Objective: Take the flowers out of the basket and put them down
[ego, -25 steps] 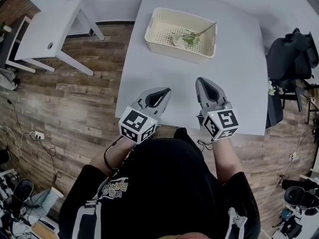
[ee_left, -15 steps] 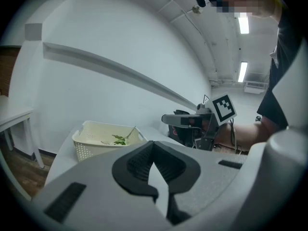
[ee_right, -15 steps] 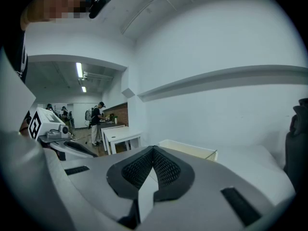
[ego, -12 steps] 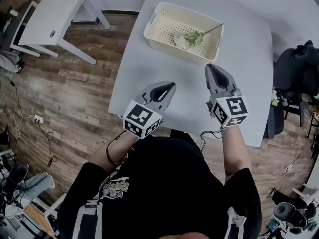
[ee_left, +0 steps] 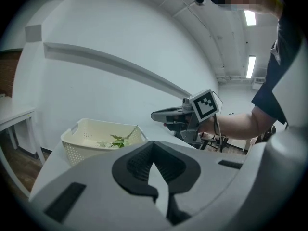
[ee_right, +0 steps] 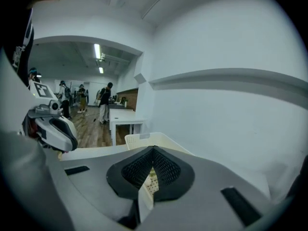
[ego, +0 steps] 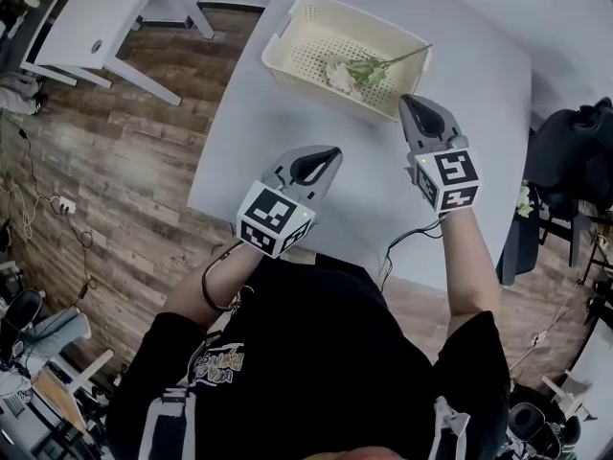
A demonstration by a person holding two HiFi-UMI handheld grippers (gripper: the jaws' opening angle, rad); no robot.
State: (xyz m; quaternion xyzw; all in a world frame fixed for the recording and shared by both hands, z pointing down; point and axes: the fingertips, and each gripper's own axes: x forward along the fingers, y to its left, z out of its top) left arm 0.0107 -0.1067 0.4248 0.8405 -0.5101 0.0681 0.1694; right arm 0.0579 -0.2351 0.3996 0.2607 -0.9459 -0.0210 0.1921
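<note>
A cream perforated basket stands at the far side of the white table. One flower with a pale bloom, green leaves and a long stem lies inside it, the stem leaning on the right rim. My right gripper is shut and empty, its tip just short of the basket's near right corner. Farther back and to the left, my left gripper hovers over the table, shut and empty. The left gripper view shows the basket, the flower and the right gripper beside it.
A small white side table stands on the wooden floor at the left. A dark chair is beyond the table's right edge. In the right gripper view, people stand far off in the room behind another white table.
Both grippers have moved forward toward the basket. The right one went farther and now sits at its near right corner. Both stayed shut.
</note>
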